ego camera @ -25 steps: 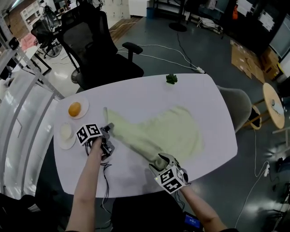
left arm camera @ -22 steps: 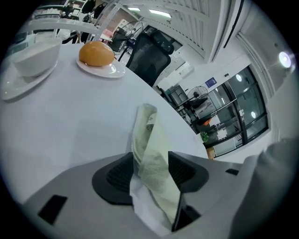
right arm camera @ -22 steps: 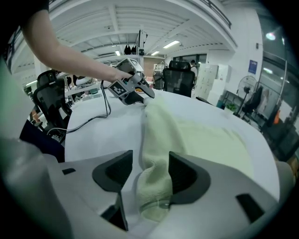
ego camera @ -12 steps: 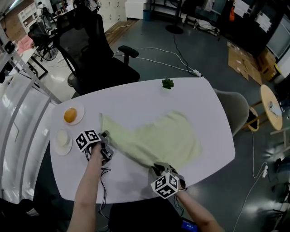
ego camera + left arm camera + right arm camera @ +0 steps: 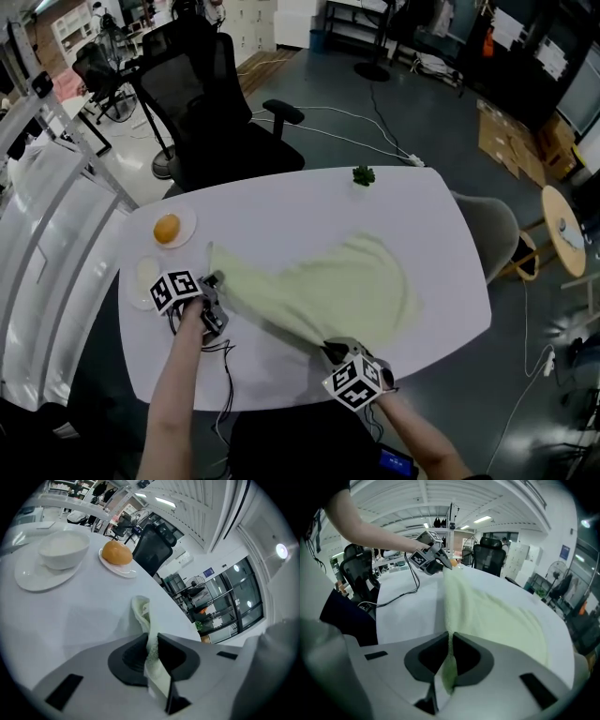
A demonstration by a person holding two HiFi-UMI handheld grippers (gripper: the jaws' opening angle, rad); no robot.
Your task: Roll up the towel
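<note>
The white table (image 5: 281, 202) fills most of what I see below me, with a black office chair (image 5: 202, 103) standing at its far side. The pale green towel (image 5: 328, 291) lies spread across the middle of the table and out toward my right. Its near edge is drawn into a straight line between my two hands.

My left gripper (image 5: 214, 279) sits at the towel's left corner. Its fingers (image 5: 129, 660) have just been closing and now pinch that corner, so a small flap of cloth stands up past the tips. My right gripper (image 5: 333, 352) is near the table's front edge, at the other end of the same towel edge. Its fingers (image 5: 426, 660) have also just been closing. They are clamped on the cloth, and the fold runs away from between them toward my left gripper.

A saucer (image 5: 37, 576) carrying a white bowl (image 5: 63, 548) rests just beyond my left hand. Next to it, farther from me, is a small plate (image 5: 183, 225) with an orange (image 5: 166, 228) on it. A black cable (image 5: 225, 375) trails from my left gripper over the table's front edge. A little green sprig (image 5: 363, 174) lies at the far edge, well apart from the towel.
</note>
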